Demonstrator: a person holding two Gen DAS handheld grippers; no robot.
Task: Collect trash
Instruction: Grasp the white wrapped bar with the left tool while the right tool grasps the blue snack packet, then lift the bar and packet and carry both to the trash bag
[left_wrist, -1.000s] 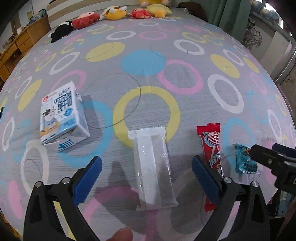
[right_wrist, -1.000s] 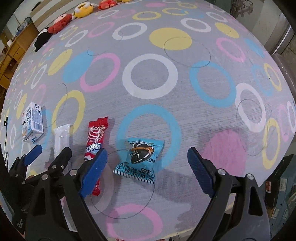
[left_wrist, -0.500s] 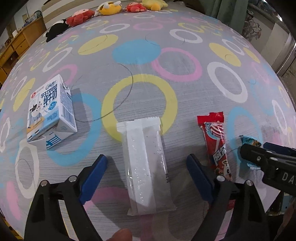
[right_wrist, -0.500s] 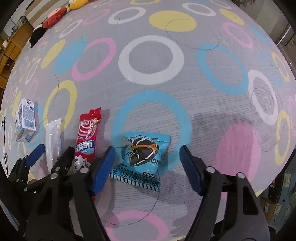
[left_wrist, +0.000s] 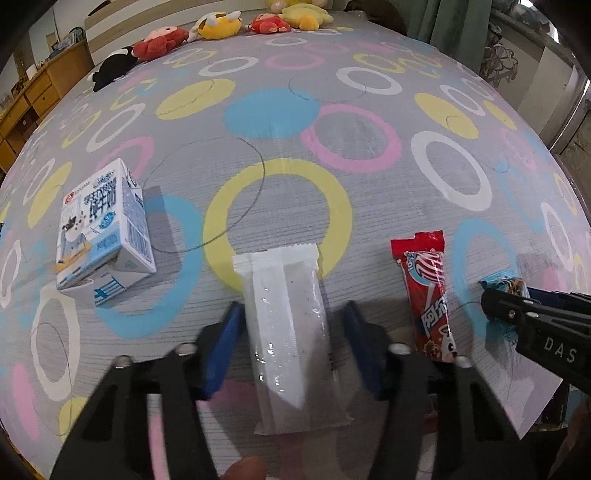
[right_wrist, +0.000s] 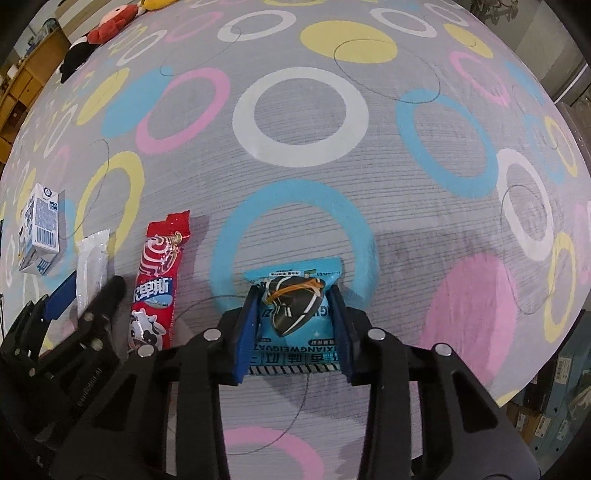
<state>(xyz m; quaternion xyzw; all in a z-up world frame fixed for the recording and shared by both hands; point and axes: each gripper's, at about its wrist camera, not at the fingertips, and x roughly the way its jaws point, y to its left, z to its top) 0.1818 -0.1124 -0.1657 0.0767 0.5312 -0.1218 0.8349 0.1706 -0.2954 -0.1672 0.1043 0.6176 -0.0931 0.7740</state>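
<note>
Our left gripper (left_wrist: 291, 332) is closing on the white wrapper (left_wrist: 290, 332): its blue pads flank the packet at mid-length and blur with motion, the left one at the edge, the right one a sliver off, so we cannot call it a firm pinch. Our right gripper (right_wrist: 293, 328) is closing too, and its pads already press both side edges of the teal snack packet (right_wrist: 295, 325).

The white wrapper is long, flat and translucent with crimped ends, lying lengthwise on the table (left_wrist: 280, 155). The teal packet is small and square, printed with a black seed shape and an orange stripe; it lies flat near the table's front edge. Between the two lies a red candy wrapper (left_wrist: 430, 295) with a swirl and a cartoon cow. A blue-and-white milk carton (left_wrist: 103, 229) lies on its side to the left of the white wrapper.

A second ago both sets of jaws stood wide, well clear of their packets; they have since drawn in, and the right gripper has dropped lower over the teal packet. No item has shifted.
</note>
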